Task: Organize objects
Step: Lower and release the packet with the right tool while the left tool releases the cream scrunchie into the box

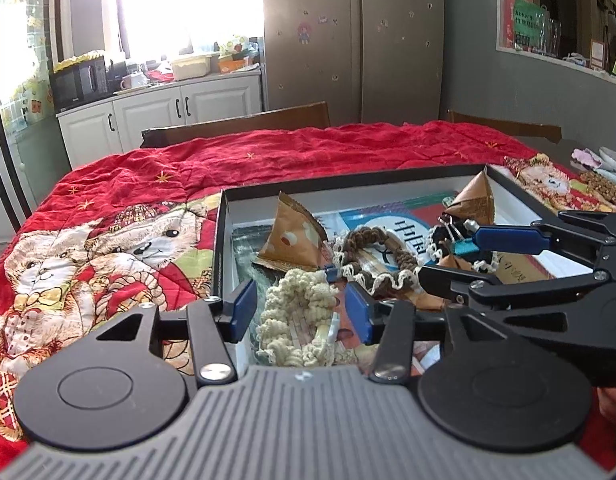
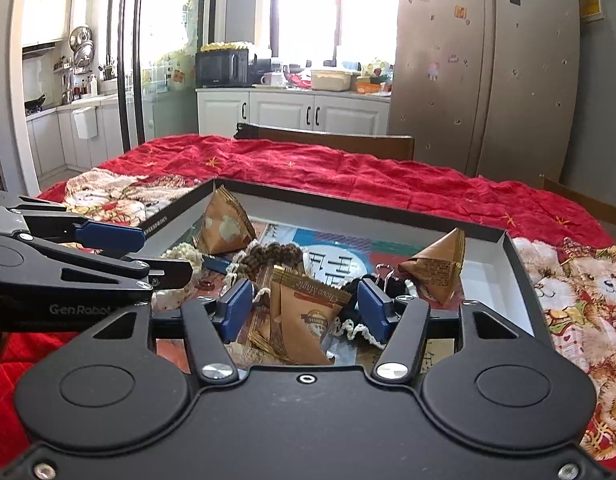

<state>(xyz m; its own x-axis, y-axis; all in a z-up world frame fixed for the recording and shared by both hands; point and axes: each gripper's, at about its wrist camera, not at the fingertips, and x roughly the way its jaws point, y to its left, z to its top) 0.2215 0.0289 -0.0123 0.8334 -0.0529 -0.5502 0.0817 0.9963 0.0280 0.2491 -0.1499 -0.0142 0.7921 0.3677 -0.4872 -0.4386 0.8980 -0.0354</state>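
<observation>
A shallow black box [image 1: 347, 186] with white inner walls lies on a red quilt and holds the clutter. My left gripper [image 1: 300, 312] stands open over its near left part, with a cream scrunchie [image 1: 296, 308] lying between the blue pads, untouched. My right gripper [image 2: 306, 308] is open too, around a brown triangular snack packet [image 2: 304, 320] that rests in the box [image 2: 347, 204] clear of both pads. Each gripper shows in the other's view: the right gripper [image 1: 455, 258] and the left gripper [image 2: 164, 254]. Also in the box are a brown braided scrunchie [image 1: 371, 240], two more packets [image 1: 292, 236] [image 1: 473, 200] and binder clips [image 1: 451, 224].
The red bear-print quilt [image 1: 148, 184] covers the table around the box. Wooden chair backs [image 1: 236, 124] stand at the far edge. Beyond are a tall fridge [image 1: 355, 40] and white cabinets [image 1: 160, 108]. Small items [image 1: 599, 188] lie on the quilt at far right.
</observation>
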